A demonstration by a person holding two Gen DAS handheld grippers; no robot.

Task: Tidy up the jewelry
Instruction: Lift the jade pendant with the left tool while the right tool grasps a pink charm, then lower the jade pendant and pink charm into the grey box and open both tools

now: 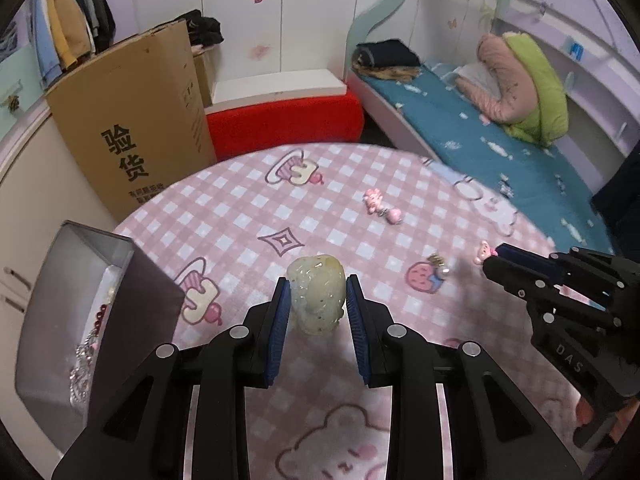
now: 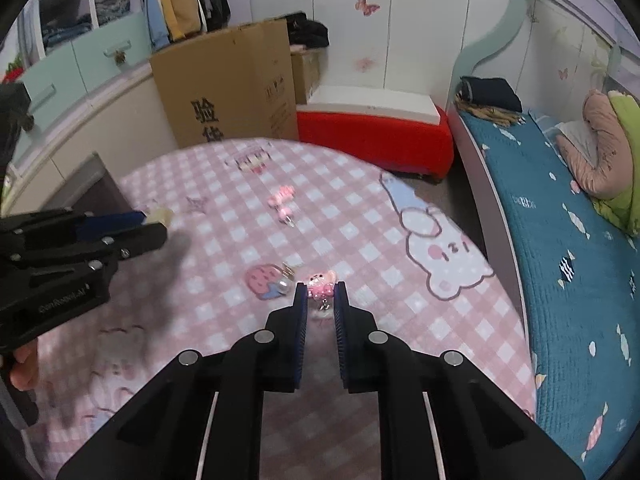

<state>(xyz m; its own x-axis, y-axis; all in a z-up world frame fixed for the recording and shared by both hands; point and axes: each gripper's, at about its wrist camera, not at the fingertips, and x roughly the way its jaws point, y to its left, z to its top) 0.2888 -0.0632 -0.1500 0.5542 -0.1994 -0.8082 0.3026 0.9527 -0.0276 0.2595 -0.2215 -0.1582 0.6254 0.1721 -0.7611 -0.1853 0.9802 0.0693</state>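
A carved stone (image 1: 317, 294) sits between the fingers (image 1: 280, 320) of the left gripper (image 1: 318, 300) above the middle of the table (image 1: 248, 208). An open box (image 1: 92, 320) stands at the table's left edge with jewelry inside. A charm cluster (image 1: 382, 206) lies toward the far edge. A small earring (image 1: 438, 262) lies nearer the right edge. Just beside it, a bow charm (image 2: 318, 282) sits between the right gripper (image 2: 320, 292) fingers. A cardboard carton (image 1: 132, 120) stands behind the far left corner; a bed (image 1: 500, 152) runs along the right.
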